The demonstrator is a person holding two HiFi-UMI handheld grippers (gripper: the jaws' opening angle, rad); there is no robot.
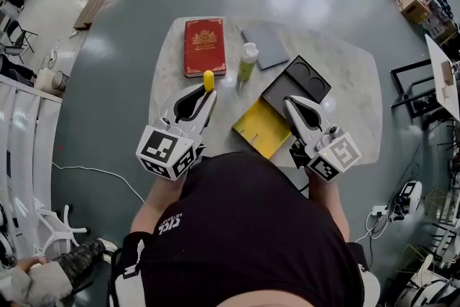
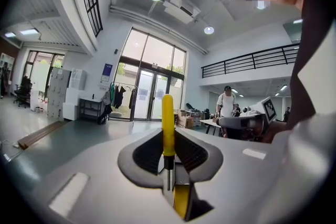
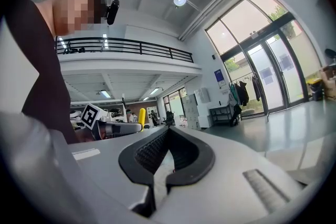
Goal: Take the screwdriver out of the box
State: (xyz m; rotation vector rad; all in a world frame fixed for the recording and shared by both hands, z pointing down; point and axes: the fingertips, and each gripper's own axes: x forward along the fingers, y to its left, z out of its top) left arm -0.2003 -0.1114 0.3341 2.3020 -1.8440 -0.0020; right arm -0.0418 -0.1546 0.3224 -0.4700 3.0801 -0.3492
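Note:
My left gripper (image 1: 208, 93) is shut on a screwdriver (image 1: 208, 80) with a yellow handle, held above the table's near left part. In the left gripper view the screwdriver (image 2: 167, 123) stands upright between the jaws, its metal shaft pointing down. The open black box (image 1: 296, 86) lies to the right, and a yellow foam sheet (image 1: 262, 127) rests against its near edge. My right gripper (image 1: 290, 103) hovers over the box's near side, jaws shut with nothing between them (image 3: 168, 131). The right gripper view also catches the screwdriver (image 3: 141, 118) off to the left.
On the marble table (image 1: 352, 61) lie a red book (image 1: 205, 47), a small bottle with a white cap (image 1: 248, 61) and a grey pad (image 1: 266, 43). A person stands far off behind a table (image 2: 227, 102). Furniture and cables ring the floor around the table.

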